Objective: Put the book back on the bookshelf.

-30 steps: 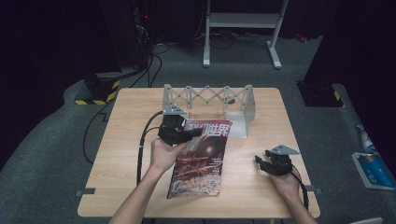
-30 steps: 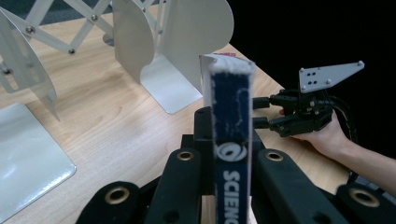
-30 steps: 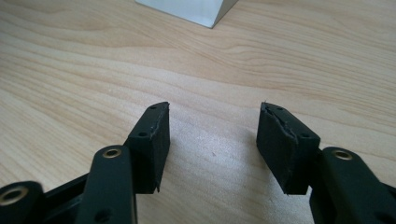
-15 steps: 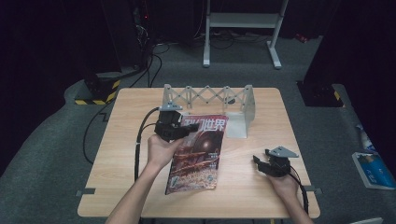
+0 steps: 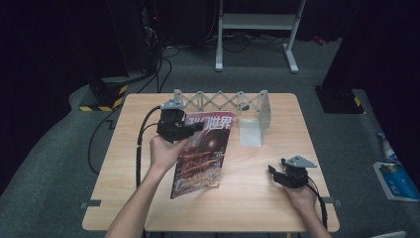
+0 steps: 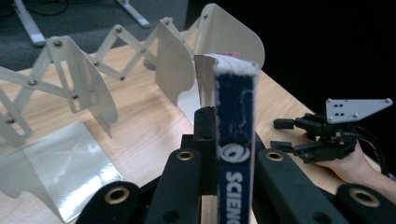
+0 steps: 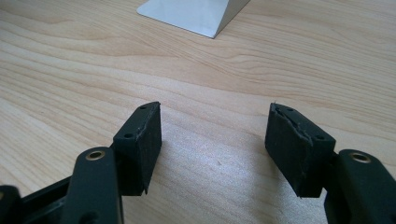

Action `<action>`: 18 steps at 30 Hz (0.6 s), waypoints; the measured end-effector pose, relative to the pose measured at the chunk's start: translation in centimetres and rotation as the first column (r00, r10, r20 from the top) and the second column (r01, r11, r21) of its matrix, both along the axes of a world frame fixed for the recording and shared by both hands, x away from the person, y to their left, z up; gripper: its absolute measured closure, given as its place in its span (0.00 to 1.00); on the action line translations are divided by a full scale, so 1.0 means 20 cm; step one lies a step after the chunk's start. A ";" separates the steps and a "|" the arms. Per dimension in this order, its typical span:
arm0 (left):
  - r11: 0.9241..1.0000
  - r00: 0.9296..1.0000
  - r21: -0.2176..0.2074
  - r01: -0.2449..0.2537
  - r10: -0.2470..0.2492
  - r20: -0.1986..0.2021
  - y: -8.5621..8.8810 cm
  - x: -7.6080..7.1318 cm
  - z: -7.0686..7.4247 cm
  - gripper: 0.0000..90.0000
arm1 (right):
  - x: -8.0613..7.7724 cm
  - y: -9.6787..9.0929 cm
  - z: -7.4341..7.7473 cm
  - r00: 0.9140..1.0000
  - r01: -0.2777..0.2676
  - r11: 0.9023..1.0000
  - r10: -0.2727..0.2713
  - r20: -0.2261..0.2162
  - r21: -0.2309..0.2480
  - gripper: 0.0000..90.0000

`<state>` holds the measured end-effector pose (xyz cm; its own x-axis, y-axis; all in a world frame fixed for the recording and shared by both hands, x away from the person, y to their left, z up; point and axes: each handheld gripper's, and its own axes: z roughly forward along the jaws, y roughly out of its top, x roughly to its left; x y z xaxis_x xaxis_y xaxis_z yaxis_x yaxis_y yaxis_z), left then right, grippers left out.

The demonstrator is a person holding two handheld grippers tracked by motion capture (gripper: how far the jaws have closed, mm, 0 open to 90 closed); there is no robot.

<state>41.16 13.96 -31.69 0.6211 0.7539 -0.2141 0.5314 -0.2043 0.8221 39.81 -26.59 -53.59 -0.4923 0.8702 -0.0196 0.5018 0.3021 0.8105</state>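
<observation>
Left gripper view, magazine (image 6: pixel 235 140) spine lettering, jaws clamped

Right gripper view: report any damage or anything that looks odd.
The pad on the right-hand jaw of the right gripper looks worn: its top edge is ragged and chipped, while the other pad has clean edges. The jaws stand open over bare table, holding nothing.

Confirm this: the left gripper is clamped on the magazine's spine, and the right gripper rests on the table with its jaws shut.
Not quite. The right gripper rests on the table with its jaws open and nothing between them, as the right gripper view shows. The left gripper is clamped on the magazine.
</observation>
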 end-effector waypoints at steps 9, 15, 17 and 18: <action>0.999 1.000 0.024 -0.023 0.023 0.011 0.03 0.02 0.03 0.93 | 0.00 0.00 0.00 1.000 0.001 1.000 -0.001 0.000 0.001 0.41; 0.998 0.999 0.049 -0.039 0.038 0.018 0.04 0.03 0.06 0.93 | 0.00 0.00 0.00 1.000 0.001 1.000 -0.001 0.000 0.001 0.40; 0.997 0.999 0.058 -0.046 0.045 0.019 0.05 0.04 0.07 0.93 | 0.00 0.00 0.00 1.000 0.001 1.000 -0.001 0.000 0.001 0.41; 0.997 0.999 0.065 -0.048 0.047 0.022 0.05 0.04 0.08 0.93 | 0.00 0.00 0.00 1.000 0.001 1.000 -0.001 0.000 0.001 0.41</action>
<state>42.02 14.98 -30.11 0.5878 0.7948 -0.1507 0.5251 -0.2331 0.8185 39.78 -26.58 -53.59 -0.4916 0.8706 -0.0188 0.5023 0.3011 0.8106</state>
